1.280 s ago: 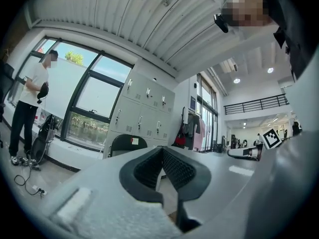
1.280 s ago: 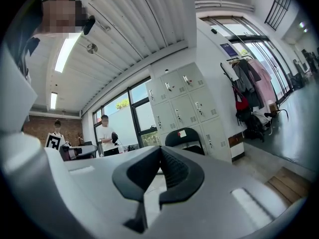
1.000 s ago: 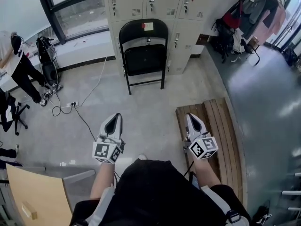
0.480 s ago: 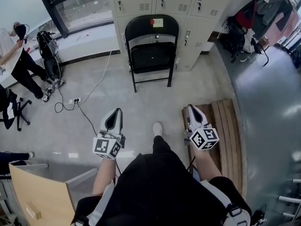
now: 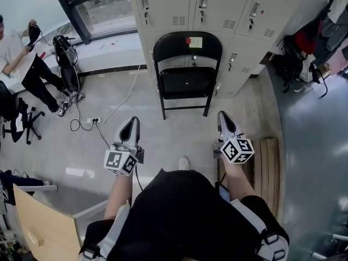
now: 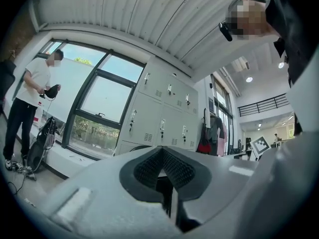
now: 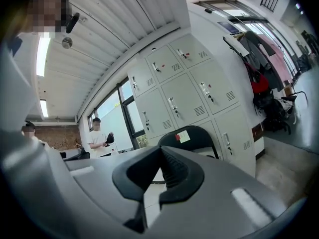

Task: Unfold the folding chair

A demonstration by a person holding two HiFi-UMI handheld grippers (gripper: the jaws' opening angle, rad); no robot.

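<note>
My left claw (image 5: 132,122) is closed, its pads pressed together with nothing between them, and my right claw (image 5: 223,116) is the same, shut and empty. I hold both out in front of me at about the same height, pointing level toward the folding chair (image 5: 187,81). The chair is black and stands upright on the floor (image 5: 163,140), straight ahead and well apart from both claws. Its back is against the grey lockers (image 5: 201,10), and its seat looks tipped up close to the backrest, so it seems to be folded flat. A small red and pale label sits near the top of the backrest. From above, the chair lies between the lines of my two claws. A slatted wooden board (image 5: 266,162) lies on the floor just beside my right claw. To my left, near the window (image 5: 109,15), a person (image 5: 22,58) stands holding something dark, with a power strip (image 5: 93,120) and its cable on the floor nearby. Bags (image 5: 296,58) are heaped at the far right.
</note>
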